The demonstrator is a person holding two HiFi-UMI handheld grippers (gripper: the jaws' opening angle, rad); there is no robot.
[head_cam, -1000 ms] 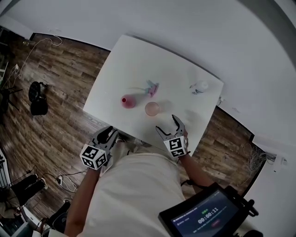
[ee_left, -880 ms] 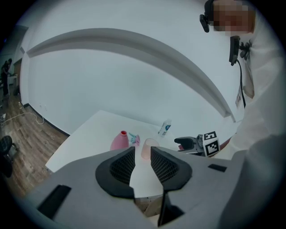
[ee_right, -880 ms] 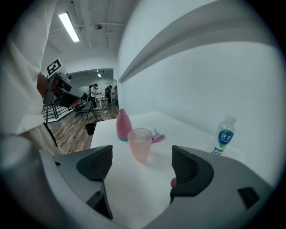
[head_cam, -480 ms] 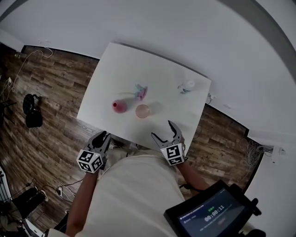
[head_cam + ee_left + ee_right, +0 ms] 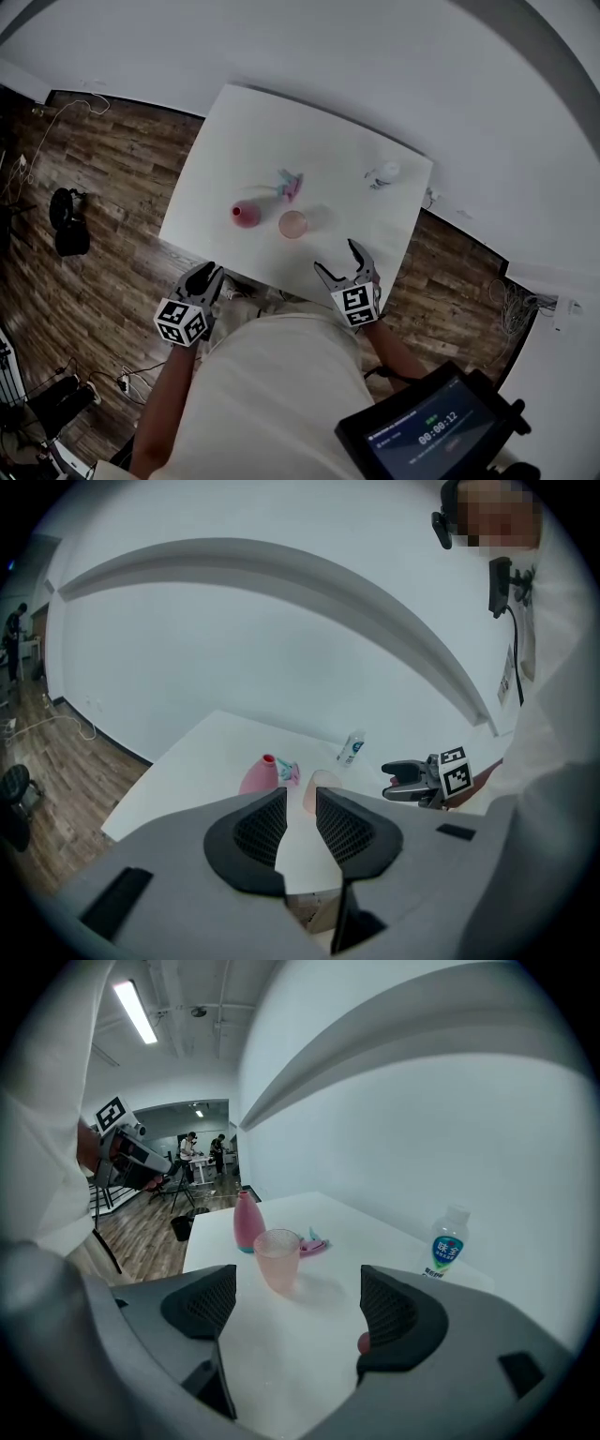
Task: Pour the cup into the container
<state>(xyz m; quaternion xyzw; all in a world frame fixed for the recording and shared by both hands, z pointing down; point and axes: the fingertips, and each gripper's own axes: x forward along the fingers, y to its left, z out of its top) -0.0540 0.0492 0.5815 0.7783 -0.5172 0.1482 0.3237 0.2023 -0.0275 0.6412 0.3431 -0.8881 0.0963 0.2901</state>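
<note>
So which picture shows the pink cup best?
The right gripper view. The cup stands close and whole there, upright on the white table, see-through pink. The head view shows it only as a small pink circle from above. In the left gripper view the left hand-held gripper hides most of it.

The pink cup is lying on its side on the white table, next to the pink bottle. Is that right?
Not quite. The pink cup stands upright on the white table, next to the pink bottle. The right gripper view shows it.
</note>
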